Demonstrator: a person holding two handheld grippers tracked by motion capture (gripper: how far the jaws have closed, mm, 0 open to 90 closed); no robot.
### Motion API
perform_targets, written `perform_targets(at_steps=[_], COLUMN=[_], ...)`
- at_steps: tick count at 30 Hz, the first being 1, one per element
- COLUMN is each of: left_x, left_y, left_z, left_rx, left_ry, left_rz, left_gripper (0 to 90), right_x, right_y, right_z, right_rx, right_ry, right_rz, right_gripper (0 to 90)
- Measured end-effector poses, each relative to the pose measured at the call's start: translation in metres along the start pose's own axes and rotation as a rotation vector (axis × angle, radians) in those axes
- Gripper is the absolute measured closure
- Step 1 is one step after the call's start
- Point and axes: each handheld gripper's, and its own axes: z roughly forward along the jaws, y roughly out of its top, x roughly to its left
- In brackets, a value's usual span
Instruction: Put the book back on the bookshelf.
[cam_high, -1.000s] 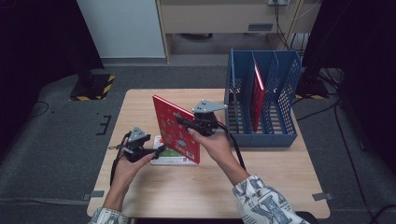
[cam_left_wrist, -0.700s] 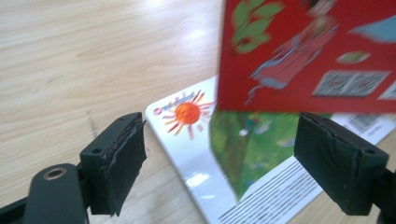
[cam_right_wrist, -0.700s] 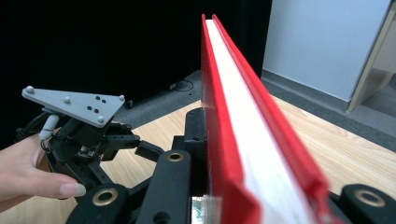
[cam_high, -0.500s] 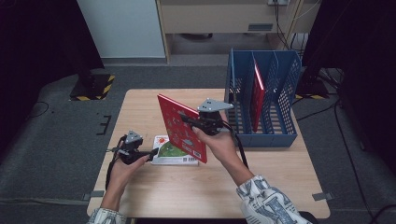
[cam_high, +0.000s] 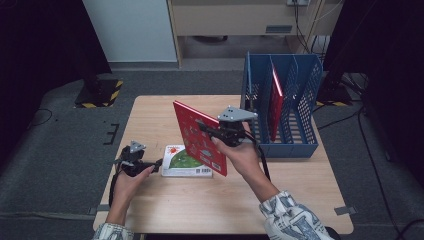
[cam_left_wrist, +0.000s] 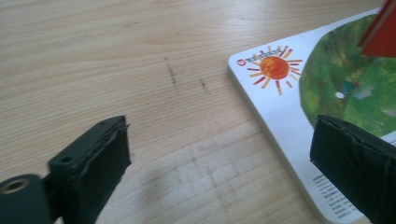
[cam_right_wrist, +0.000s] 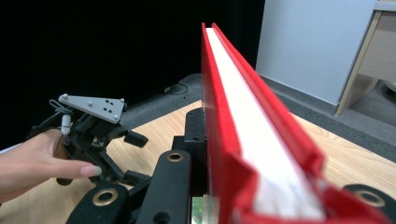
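Red book: clamped between the right gripper jaws, lifted clear of the table and tilted, carried slightly nearer the blue rack at 2 o'clock than a second ago. Second red book: upright in the rack's middle slot. Picture book: flat at table centre. Left gripper: jaws just opened wide, nothing between them, lowered at 9 o'clock of the picture book's edge. Judgement: red book bound for rack; picture book next pick.
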Motion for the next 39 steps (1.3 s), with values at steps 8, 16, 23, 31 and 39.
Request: perform_targets(at_steps=[8, 16, 23, 31, 39], left_x=[0.012, 0.014, 0.016, 0.017, 0.014], left_y=[-0.008, -0.011, -0.013, -0.015, -0.015], left_z=[0.001, 0.003, 0.004, 0.007, 0.011], left_rx=[0.019, 0.044, 0.058, 0.08, 0.093], left_ry=[0.027, 0.042, 0.056, 0.07, 0.07], left_rz=[-0.039, -0.033, -0.043, -0.042, -0.029], left_gripper=[4.6, 4.9, 5.4, 5.5, 5.5], right_x=[0.0, -0.005, -0.009, -0.013, -0.012], right_y=[-0.002, -0.005, -0.008, -0.012, -0.016], right_z=[-0.019, -0.036, -0.049, -0.07, -0.092], right_rx=[-0.001, 0.0, -0.005, -0.018, -0.034], right_ry=[-0.005, -0.028, -0.039, -0.046, -0.062], right_rz=[-0.01, -0.001, 0.005, 0.025, 0.026], right_gripper=[79.5, 79.5, 79.5, 79.5, 79.5])
